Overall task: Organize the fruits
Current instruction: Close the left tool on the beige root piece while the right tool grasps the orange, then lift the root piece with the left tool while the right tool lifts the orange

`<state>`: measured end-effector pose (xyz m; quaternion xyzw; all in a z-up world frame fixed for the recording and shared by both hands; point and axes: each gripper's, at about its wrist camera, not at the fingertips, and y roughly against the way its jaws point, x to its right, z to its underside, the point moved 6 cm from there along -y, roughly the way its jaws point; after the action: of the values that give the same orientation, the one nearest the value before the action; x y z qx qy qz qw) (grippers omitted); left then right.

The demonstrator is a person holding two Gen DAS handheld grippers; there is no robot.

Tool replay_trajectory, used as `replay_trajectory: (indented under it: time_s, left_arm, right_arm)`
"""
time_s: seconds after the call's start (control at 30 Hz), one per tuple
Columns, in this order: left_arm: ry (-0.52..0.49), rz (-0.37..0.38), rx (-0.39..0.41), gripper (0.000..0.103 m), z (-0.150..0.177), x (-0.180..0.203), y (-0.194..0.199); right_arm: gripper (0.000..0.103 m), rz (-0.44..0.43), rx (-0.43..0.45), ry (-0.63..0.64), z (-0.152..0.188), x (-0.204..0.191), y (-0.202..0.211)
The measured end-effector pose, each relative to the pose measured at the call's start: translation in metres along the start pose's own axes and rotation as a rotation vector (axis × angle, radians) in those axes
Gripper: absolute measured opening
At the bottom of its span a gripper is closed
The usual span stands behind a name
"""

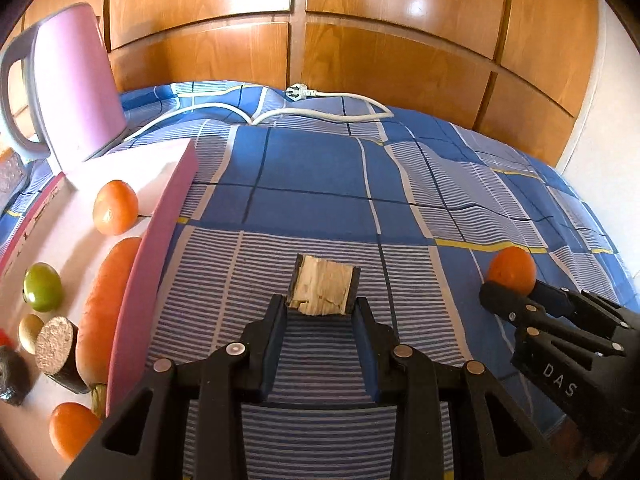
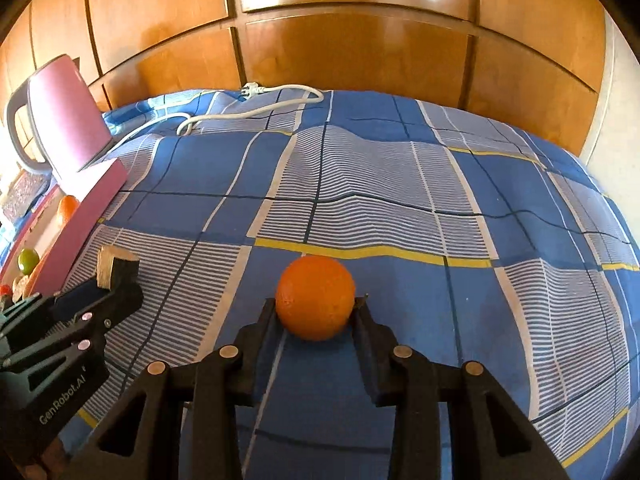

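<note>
My left gripper [image 1: 322, 303] is shut on a short dark-skinned cut piece with a pale fibrous face [image 1: 323, 290], held above the blue checked cloth; it also shows in the right wrist view [image 2: 116, 266]. My right gripper [image 2: 316, 306] is shut on an orange [image 2: 315, 298], also seen in the left wrist view [image 1: 512, 270]. A pink box [image 1: 156, 264] at left holds an orange [image 1: 115, 207], a carrot [image 1: 105, 304], a green fruit [image 1: 42, 293], another cut piece [image 1: 58, 354] and a second orange [image 1: 72, 428].
A pink kettle [image 1: 76, 84] stands behind the box, its white cord and plug [image 1: 298, 94] trailing across the back of the cloth. Wooden cabinet doors [image 1: 360, 20] rise behind. The cloth [image 2: 400, 184] is wrinkled in the middle and right.
</note>
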<state>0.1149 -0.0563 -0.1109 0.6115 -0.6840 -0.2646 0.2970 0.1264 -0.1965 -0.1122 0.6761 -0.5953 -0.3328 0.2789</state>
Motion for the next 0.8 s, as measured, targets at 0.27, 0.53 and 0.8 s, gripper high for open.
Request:
replay_trajectory:
  time_s: [0.27, 0.53, 0.8]
  left_arm:
    - [-0.001, 0.006, 0.004, 0.034, 0.0014, 0.0002, -0.0005]
    - [0.0, 0.007, 0.006, 0.034, 0.0013, 0.0008, -0.0001]
    - [0.004, 0.012, 0.006, 0.034, 0.0011, 0.0003, 0.0006]
  right_arm:
    - [0.036, -0.005, 0.004, -0.02, 0.0012, 0.0001, -0.0007]
    - [0.043, -0.006, 0.004, -0.03, 0.0009, -0.0023, -0.0033]
    - [0.044, 0.001, 0.017, -0.023, 0.0011, -0.0027, -0.0037]
